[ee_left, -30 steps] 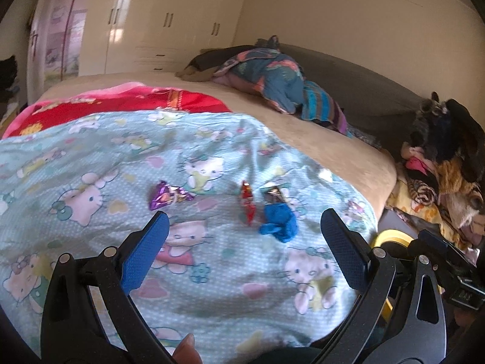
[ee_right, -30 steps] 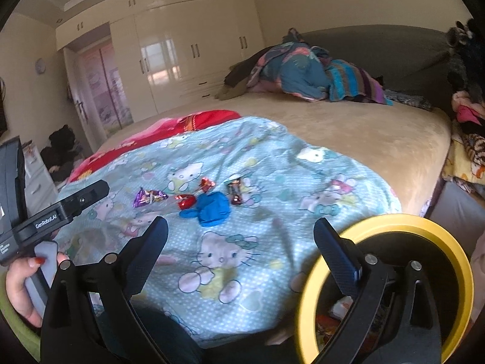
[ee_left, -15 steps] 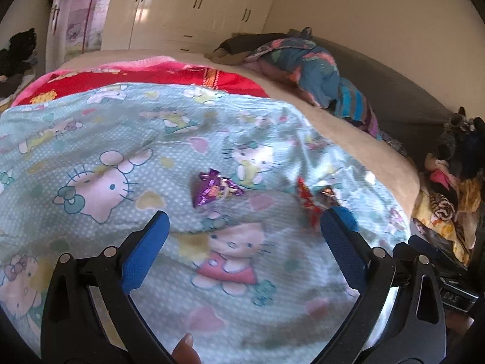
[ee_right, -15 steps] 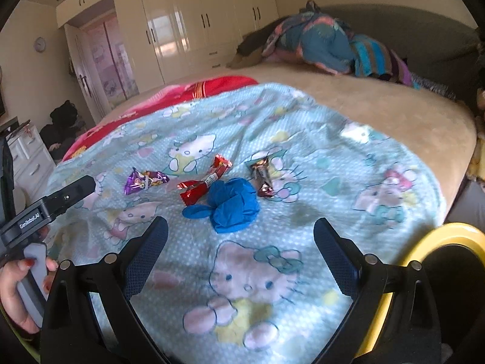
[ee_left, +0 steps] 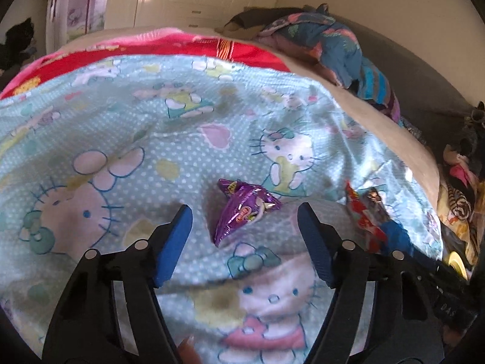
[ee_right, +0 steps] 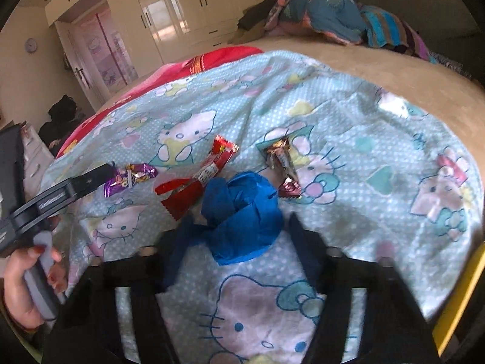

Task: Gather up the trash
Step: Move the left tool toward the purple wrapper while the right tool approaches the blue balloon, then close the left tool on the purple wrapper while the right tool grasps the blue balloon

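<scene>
On the blanket point(ee_left: 127, 127), the blue wad point(ee_right: 242, 215) sits between the spread jaws of the right claw point(ee_right: 239, 227), at twelve o'clock. The purple wrapper point(ee_left: 242, 209) lies between the open left claw point(ee_left: 244, 212). Press each claw down into the soft bedding, then close gently.

The sheet point(ee_left: 127, 139) is pale blue with white dots and pink-and-white cartoon cats, over a red blanket point(ee_left: 169, 48). On it lie a shiny purple wrapper point(ee_left: 242, 209), a red wrapper point(ee_right: 200, 179), a brown foil wrapper point(ee_right: 280, 163) and a crumpled bright blue glove point(ee_right: 242, 212).
</scene>
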### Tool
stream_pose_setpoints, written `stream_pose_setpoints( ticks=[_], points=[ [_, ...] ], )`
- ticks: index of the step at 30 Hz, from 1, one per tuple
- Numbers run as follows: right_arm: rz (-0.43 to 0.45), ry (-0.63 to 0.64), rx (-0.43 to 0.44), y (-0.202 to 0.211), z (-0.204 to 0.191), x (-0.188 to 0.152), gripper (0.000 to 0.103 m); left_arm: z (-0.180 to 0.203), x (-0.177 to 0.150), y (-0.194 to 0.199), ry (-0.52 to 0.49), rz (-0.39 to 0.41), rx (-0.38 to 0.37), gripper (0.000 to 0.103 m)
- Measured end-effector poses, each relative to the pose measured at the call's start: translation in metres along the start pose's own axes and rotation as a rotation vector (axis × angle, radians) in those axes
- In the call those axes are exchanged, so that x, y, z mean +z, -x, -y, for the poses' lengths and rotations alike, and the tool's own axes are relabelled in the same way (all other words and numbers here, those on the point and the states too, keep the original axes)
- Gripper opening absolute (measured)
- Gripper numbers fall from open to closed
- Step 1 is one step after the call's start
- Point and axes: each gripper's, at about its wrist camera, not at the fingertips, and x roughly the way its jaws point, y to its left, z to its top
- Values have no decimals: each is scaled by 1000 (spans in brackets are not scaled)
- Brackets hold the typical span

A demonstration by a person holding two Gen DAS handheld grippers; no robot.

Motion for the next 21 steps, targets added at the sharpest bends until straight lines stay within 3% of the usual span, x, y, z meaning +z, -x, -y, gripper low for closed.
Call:
stream_pose_setpoints(
  ticks=[1,4,6,7,10,21],
  points=[
    [0,1,4,0,0,-2,27,-1,1,-4,11,-9,-2,59],
    [11,0,19,8,0,-8,21,-1,1,-13,26,-22,-9,49],
    [21,-6,26,16,1,-12,21,-1,0,-17,30,-33,-12,35],
    [26,-13,30,21,2,-14,21,0,0,-18,27,-37,-15,23],
    [43,-22,33,33,5,-19,20,5,-4,-16,10,-35,-36,9],
    [112,-4,25,79,6,-28,19,26,-23,35,-17,43,-133,7]
  ],
)
